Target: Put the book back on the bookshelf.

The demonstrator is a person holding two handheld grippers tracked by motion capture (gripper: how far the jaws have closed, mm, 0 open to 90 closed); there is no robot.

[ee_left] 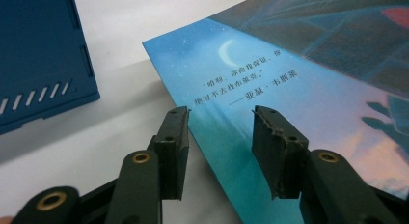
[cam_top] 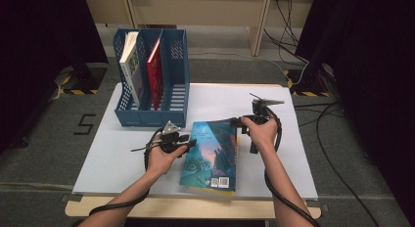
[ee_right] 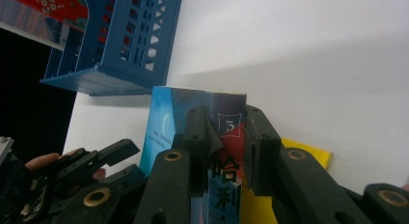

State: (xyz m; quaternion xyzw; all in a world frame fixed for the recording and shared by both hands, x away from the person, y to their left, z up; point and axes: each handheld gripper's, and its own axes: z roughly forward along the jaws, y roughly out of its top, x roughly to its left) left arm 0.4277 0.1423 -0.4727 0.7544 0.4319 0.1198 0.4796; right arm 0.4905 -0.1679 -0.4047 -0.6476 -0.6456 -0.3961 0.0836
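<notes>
Book being gripped at its spine, near the file rack.

The book (cam_top: 211, 156) is lying flat on the white table (cam_top: 274, 178), just in front of the blue rack (cam_top: 172, 75). The right gripper (ee_right: 226, 147) is pinching the spine at the far corner; the left gripper (ee_left: 219, 137) is being held spread over the cover's near edge, pads not pressing. Judged a thick paperback: fairly heavy, glossy and slippery, cover flexing if pinched alone. The whole spine thickness is best being taken, not loose pages.
</notes>
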